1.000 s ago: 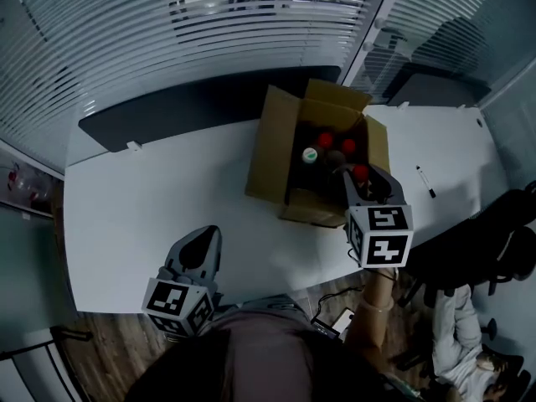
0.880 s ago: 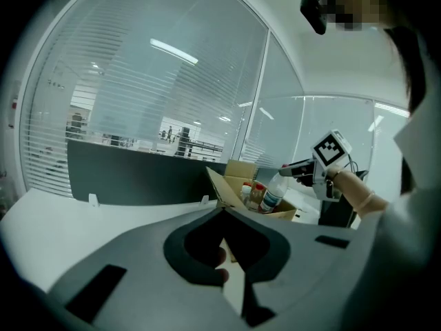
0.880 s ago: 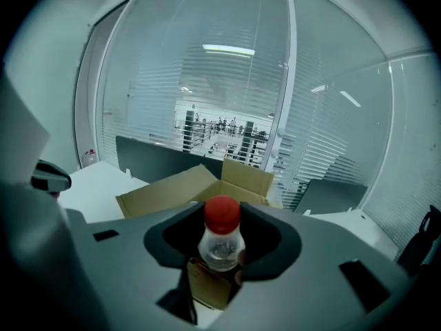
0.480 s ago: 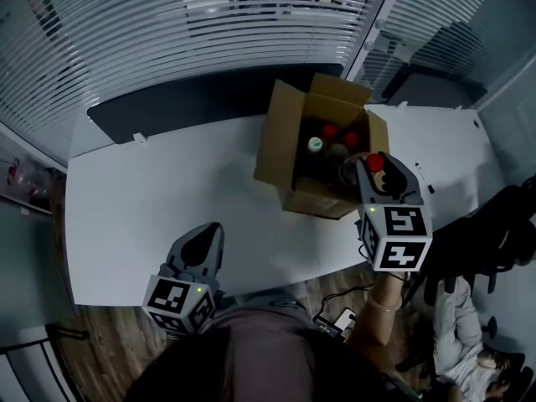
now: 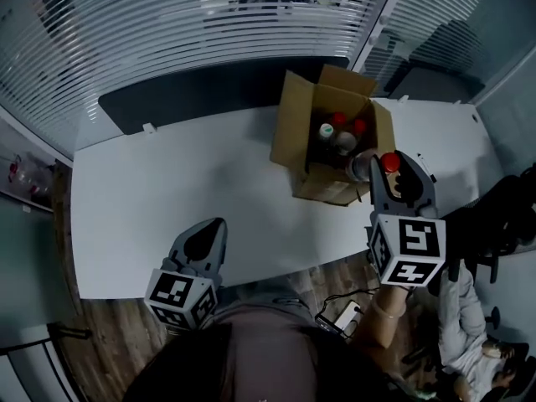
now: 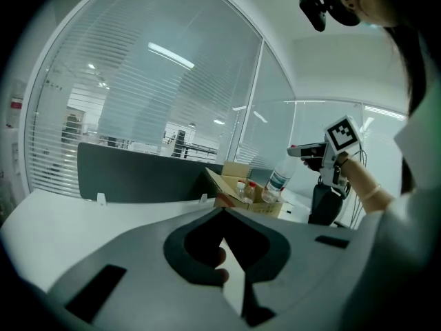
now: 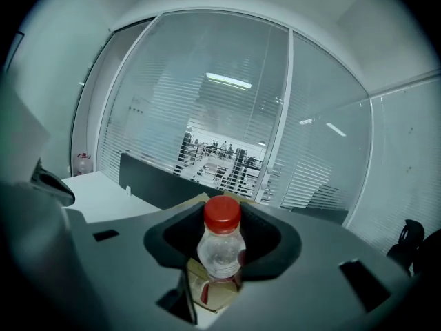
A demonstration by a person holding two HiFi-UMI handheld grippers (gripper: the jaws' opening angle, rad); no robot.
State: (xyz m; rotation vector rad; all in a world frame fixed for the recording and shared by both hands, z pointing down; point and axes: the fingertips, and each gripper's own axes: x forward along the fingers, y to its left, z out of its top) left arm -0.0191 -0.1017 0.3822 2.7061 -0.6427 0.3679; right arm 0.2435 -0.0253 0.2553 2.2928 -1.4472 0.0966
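A red-capped bottle [image 7: 222, 243] is clamped in the right claw [image 5: 392, 172] beside the cardboard box [image 5: 301, 132]. The left claw [image 5: 203, 239] is held closed, empty

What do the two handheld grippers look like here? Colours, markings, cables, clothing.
Both are matte grey and taper to pointed two-jaw noses. The left gripper carries a white cube with black square markers at its rear; the right gripper has the same. The gripper views show a dark scalloped recess around the jaws. No cables are visible. The person wears a dark top.
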